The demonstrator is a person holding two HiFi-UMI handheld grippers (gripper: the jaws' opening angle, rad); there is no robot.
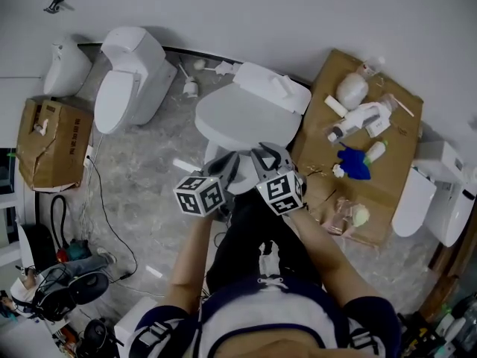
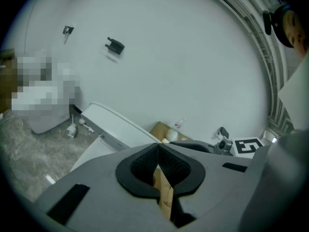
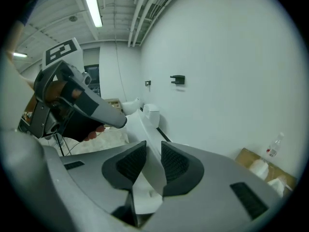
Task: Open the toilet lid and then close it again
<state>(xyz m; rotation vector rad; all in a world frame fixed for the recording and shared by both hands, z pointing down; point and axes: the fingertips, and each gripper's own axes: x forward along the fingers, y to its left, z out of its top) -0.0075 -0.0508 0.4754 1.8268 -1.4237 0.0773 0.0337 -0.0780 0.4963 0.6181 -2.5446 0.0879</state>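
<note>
- The right gripper [image 3: 153, 161] stood about half open, its pads clamped on the front rim of the toilet lid [image 1: 242, 118].
- The left gripper [image 2: 157, 148] was closed and empty, just beside it.
- The lid lay over the middle toilet [image 1: 250, 181], by the wall.

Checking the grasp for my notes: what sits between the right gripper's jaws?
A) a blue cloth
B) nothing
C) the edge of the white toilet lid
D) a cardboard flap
C: in the right gripper view, the white edge of the toilet lid runs between the two pads of the right gripper.
</note>
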